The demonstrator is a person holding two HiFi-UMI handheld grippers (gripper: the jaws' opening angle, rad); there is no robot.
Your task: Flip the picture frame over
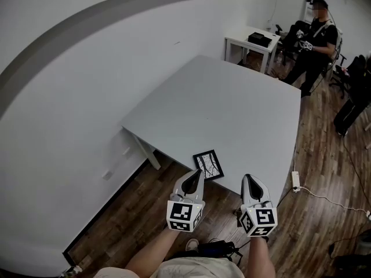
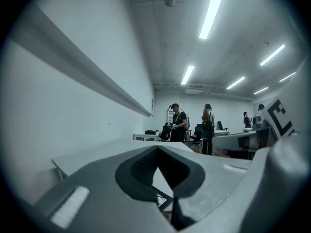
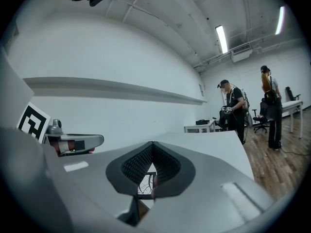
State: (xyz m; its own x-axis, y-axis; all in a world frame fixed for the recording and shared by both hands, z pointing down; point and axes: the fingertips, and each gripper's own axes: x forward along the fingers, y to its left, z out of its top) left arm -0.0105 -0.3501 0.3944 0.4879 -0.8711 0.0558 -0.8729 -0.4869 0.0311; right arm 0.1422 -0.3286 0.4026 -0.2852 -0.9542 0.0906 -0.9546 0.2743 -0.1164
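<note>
Picture frame: it (image 1: 208,165) lies flat on the grey table (image 1: 232,103), close to the near edge right in front of you, with its black border and a line drawing facing up
Left gripper: you hold it (image 1: 196,174) with its tip at the frame's near edge as the head view shows it; its jaws meet at the tips with nothing between them, and its own view looks through the gap behind the pads at a corner of the frame beyond
Right gripper: it (image 1: 248,179) sits near the frame on its right, about at the table's edge; its jaws are also closed tip to tip and empty, and the drawing shows through the gap in its own view
Contact: neither gripper seems to touch the frame, and you have no hold on it
Progress: the drawing side is up, which fits a frame that lay on its face and has been turned over, and equally one waiting to be turned face down; these views don't settle which
What is left: you can't read that off here, since only the frame's present side and your empty grippers are certain
Handling: my judgement is that a thin frame lying flat on a smooth top gives you only its edge to catch, so it may slide rather than lift
Background: a person (image 1: 316,36) stands by a small white desk (image 1: 250,44) well away from the table
</note>
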